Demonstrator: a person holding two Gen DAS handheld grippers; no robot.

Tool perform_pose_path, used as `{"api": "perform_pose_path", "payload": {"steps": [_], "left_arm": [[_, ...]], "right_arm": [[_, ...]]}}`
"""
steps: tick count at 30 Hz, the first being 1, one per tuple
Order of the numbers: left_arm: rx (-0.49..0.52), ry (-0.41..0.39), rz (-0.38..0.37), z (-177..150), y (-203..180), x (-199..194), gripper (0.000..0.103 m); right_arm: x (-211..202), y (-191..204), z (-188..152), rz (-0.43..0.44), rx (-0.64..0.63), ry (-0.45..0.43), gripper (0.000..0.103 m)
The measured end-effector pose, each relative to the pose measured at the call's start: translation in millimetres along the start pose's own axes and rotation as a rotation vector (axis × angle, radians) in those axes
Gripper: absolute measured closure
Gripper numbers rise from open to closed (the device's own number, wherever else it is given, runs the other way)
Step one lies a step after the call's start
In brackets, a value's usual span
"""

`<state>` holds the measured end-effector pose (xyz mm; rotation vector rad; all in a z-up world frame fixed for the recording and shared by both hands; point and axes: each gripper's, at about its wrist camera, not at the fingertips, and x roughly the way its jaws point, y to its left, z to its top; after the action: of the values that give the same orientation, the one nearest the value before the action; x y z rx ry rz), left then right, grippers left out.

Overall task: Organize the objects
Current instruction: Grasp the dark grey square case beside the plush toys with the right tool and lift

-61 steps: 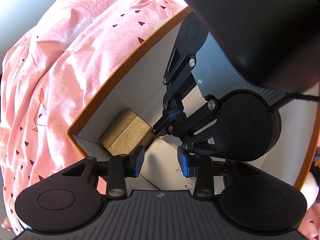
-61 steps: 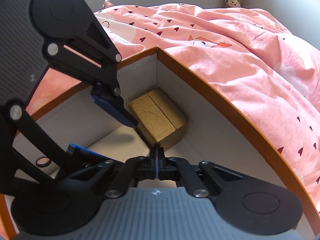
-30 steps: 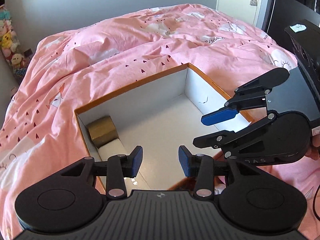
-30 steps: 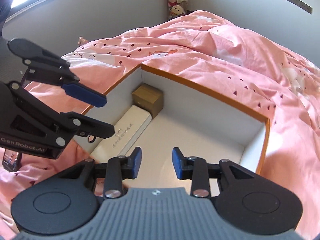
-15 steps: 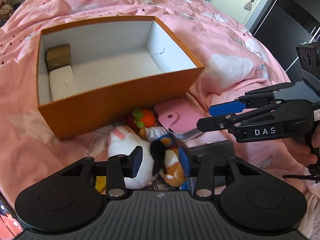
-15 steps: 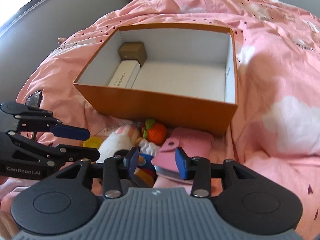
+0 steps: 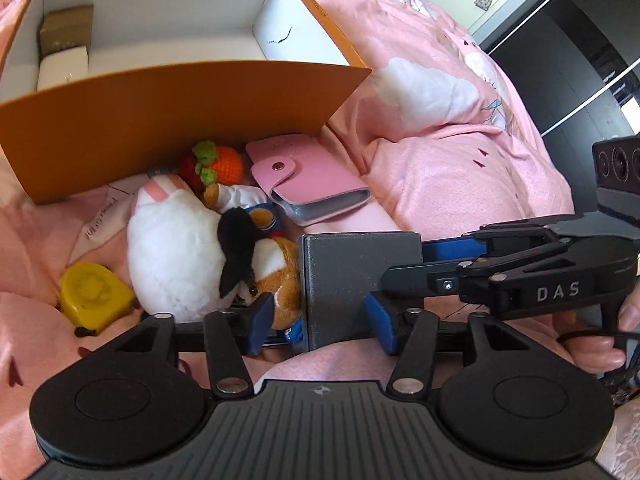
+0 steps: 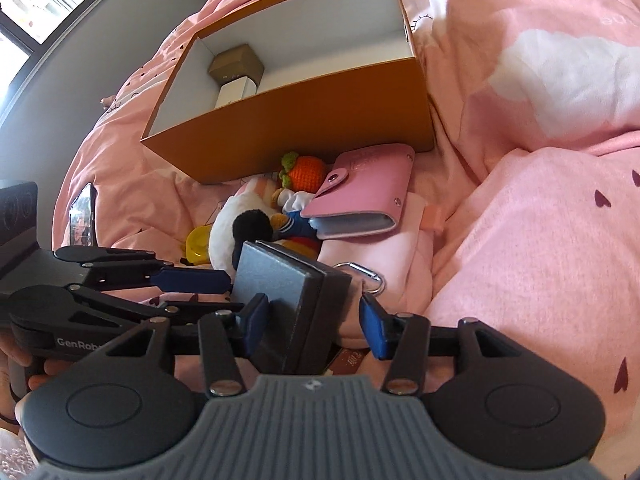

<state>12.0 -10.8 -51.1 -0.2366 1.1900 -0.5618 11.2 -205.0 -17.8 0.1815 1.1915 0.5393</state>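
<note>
Both tongs spread and just widened, set astride the grey box (image 7: 352,280): left tongs (image 7: 324,324) around its near edge, right tongs (image 8: 312,330) at its other end, pads not visibly pressing. At 11 o'clock of the box, touching it, plush toys (image 7: 180,256); yellow tape measure (image 7: 94,294) at 9. Pink card holder (image 7: 312,184) at 12 on the pink bed cover (image 7: 460,160). Farther, at 11, orange box (image 7: 160,120) holding a brown box (image 7: 66,30) and a white box (image 7: 62,68).

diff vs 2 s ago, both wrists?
Both grippers pulled out of the orange cardboard box and dropped to the pile in front. Left gripper and right gripper have been opening, now straddling the dark grey square box, ungripped. Gold box and white box unmoved.
</note>
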Motion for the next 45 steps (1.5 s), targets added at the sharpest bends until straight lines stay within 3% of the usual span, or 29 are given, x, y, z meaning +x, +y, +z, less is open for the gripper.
{"api": "perform_pose_path", "payload": {"steps": [7, 13, 18, 21, 25, 29, 33, 38, 39, 41, 45], "left_arm": [[-0.100, 0.028, -0.087, 0, 12, 16, 0.022], [-0.141, 0.064, -0.168, -2, 14, 27, 0.019], [-0.168, 0.060, -0.166, -3, 17, 25, 0.018], [-0.169, 0.047, -0.159, -2, 16, 20, 0.024], [-0.153, 0.013, -0.115, 1, 16, 3, 0.042], [-0.137, -0.027, -0.059, 4, 18, -15, 0.050], [-0.153, -0.034, -0.040, 5, 25, -18, 0.068], [-0.190, -0.024, -0.045, 4, 32, -7, 0.065], [-0.198, -0.026, -0.051, 4, 34, -6, 0.060], [-0.204, -0.030, -0.056, 4, 36, -5, 0.058], [-0.192, -0.020, -0.057, 4, 35, -5, 0.060]], "right_arm": [[10, -18, 8, 0.040, 0.091, 0.025, 0.048], [10, -20, 9, 0.067, 0.105, 0.024, 0.053], [11, -16, 10, 0.085, 0.085, 0.017, 0.056], [10, -16, 13, 0.105, 0.084, 0.012, 0.057], [9, -11, 17, 0.110, 0.064, -0.010, 0.057], [9, -5, 25, 0.144, 0.050, -0.032, 0.057], [19, 4, 35, 0.132, 0.029, -0.033, 0.058], [35, 2, 38, 0.102, 0.045, 0.006, 0.054], [35, 1, 37, 0.097, 0.053, 0.011, 0.054], [36, -4, 36, 0.096, 0.073, 0.029, 0.052], [39, -16, 30, 0.144, 0.127, 0.076, 0.049]]}}
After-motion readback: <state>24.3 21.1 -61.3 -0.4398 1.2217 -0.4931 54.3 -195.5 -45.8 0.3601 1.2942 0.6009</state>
